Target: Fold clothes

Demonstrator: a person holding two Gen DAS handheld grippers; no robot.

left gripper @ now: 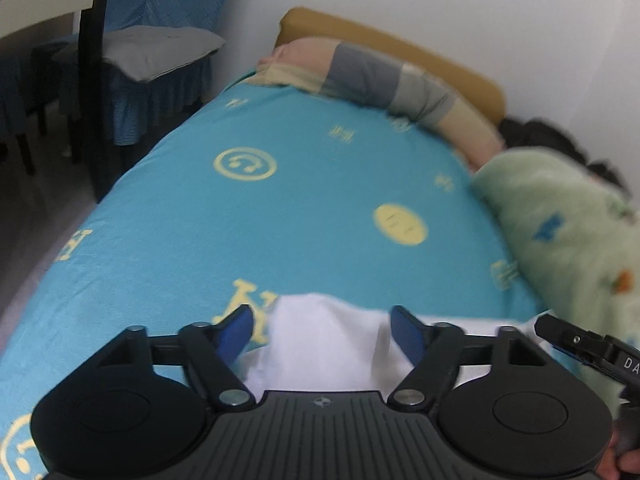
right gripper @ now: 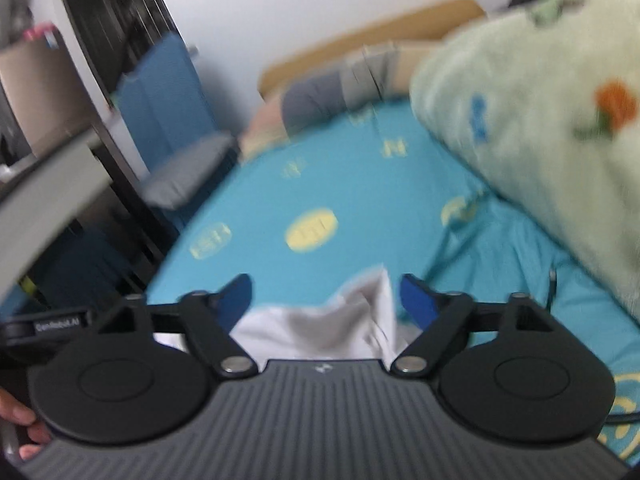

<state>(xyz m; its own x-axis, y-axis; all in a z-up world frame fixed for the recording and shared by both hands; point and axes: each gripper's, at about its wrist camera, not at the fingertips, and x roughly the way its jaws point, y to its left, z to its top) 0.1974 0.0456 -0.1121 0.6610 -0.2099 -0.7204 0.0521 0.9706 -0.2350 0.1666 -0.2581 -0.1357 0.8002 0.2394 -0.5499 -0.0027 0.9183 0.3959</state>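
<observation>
Much of your white garment (left gripper: 320, 340) is cut off: in both wrist views the body of the hand-held gripper covers its near part, so you cannot tell what kind of clothing it is or how it is folded. The right wrist view is blurred, and the prints on the bed sheet (left gripper: 280, 220) there are smeared.

Your left hand-held gripper (left gripper: 322, 330) is released, its two blue pads spread with the white cloth lying between them and no pad pressing on it. Your right hand-held gripper (right gripper: 326, 300) is likewise released; a raised fold of the garment stands just beside its right pad (right gripper: 416, 300), not pinched. The garment lies on the turquoise sheet at the near edge of the bed, directly under both tools.

You have one white garment, two hand-held grippers, one green quilt (left gripper: 560, 232) on the right, and one striped pillow (left gripper: 380, 76) at the headboard.
</observation>
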